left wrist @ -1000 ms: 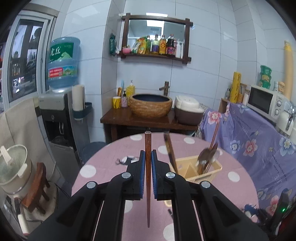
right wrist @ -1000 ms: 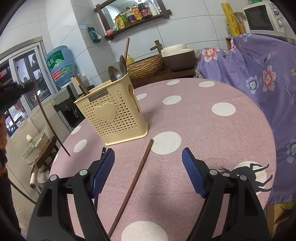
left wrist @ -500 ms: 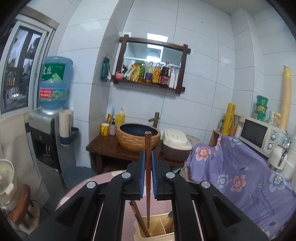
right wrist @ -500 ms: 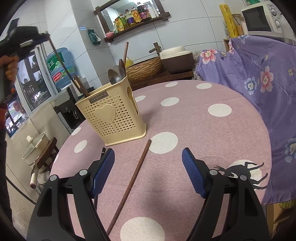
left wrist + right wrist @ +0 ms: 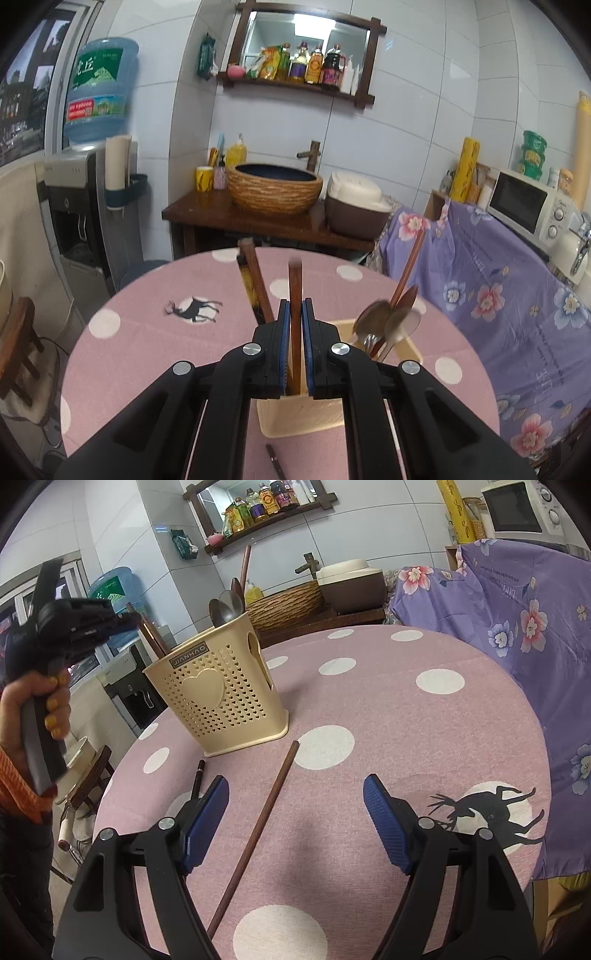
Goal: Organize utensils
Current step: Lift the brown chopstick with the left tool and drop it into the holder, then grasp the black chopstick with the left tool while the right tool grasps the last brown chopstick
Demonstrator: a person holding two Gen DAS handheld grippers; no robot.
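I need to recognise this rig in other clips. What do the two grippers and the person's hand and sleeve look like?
Both the left gripper and right gripper are matte black plastic with silver screws and ribbed blue pads. The hand on the black pistol-style handle has yellow-painted nails, and the sleeve is orange.

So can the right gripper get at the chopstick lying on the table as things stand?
Probably yes. The right gripper stands open right over the chopstick, which lies bare on the table, clear of the utensil holder, with nothing between.
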